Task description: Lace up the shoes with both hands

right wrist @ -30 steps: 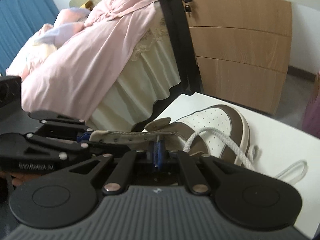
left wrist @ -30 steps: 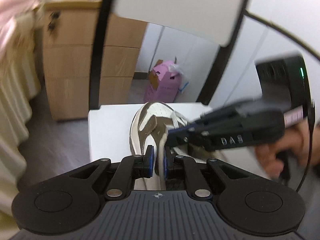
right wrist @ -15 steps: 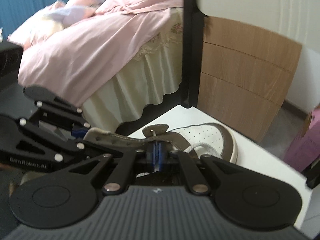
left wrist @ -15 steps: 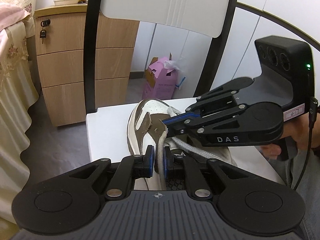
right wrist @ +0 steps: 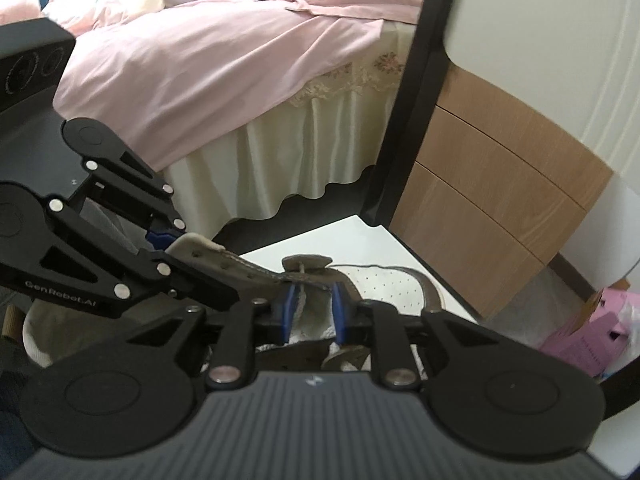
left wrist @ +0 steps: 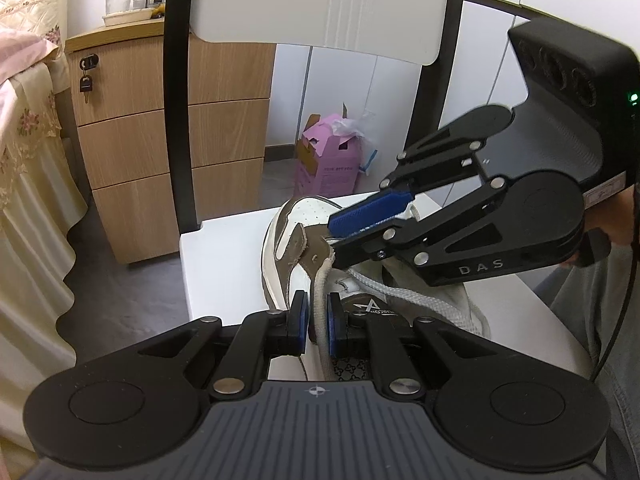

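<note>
— Shoe first: where are we keeping it?

— We are keeping the brown-and-white leather sneaker [left wrist: 296, 240] lying on the white chair seat surface [left wrist: 224, 256], toe pointing away from us toward the chair back, so both tools are reaching the eyelets from the heel end.

— And what are we doing with the left hand-held gripper [left wrist: 318, 318]?

— We are clamping its blue pads together on the brown suede eyelet flap [left wrist: 320, 280] of the sneaker's upper, pinching the strip edge-on. We judge we are doing this to steady the eyelet row and lift it clear of the tongue, so a hole is facing the other tool.

— Is the right hand-held gripper [right wrist: 312, 310] gripping anything?

— Its jaws have just been opening and are now standing apart, with a clear gap between the pads. They are straddling the front end of the flap and the white braided cotton lace [left wrist: 404, 290], but neither pad is pressing on them, so we are reading it as letting go, probably to take a fresh hold on the lace.

— Where is the lace running?

— It is trailing across the tongue toward our right, under the right tool's linkage. Whether its tip is already through the front eyelet, we cannot tell.

— How far along are we?

— Early, we are guessing: most eyelets on the flap are showing empty.
</note>
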A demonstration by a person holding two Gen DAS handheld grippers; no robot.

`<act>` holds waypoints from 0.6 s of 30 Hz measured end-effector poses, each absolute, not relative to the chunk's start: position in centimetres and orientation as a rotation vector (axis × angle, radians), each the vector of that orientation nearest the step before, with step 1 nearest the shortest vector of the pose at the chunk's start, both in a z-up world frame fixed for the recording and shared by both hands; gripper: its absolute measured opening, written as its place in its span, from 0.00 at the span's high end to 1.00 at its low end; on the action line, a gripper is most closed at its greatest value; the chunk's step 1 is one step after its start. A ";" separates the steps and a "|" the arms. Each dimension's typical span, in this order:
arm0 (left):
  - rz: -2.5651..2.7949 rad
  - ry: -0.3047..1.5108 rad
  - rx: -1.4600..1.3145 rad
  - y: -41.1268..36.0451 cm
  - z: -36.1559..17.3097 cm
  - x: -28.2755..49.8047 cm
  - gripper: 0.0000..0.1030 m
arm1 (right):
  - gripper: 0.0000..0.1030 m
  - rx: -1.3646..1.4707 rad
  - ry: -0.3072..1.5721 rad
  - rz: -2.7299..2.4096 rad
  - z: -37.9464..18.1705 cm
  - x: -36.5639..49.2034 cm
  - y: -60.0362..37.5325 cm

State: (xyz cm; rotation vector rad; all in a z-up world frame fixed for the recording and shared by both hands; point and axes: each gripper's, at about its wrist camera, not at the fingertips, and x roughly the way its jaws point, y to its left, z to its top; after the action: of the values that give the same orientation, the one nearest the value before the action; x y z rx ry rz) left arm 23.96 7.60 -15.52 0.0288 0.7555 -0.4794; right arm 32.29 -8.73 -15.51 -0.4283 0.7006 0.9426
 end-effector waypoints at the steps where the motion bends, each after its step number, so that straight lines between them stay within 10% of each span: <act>1: -0.480 0.756 0.030 7.6 -15.5 24.0 0.89 | 0.80 -0.447 0.694 0.945 -15.3 32.2 -8.6; 18: -0.463 0.715 0.333 4.8 -16.7 22.6 0.86 | 0.98 -0.413 0.848 0.929 -16.6 33.8 -6.4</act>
State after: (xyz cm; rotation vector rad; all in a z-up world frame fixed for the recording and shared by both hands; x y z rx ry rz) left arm 22.55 4.76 -16.71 0.3335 0.7150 -0.4631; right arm 33.78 -6.45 -16.59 -0.4131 0.8475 0.9289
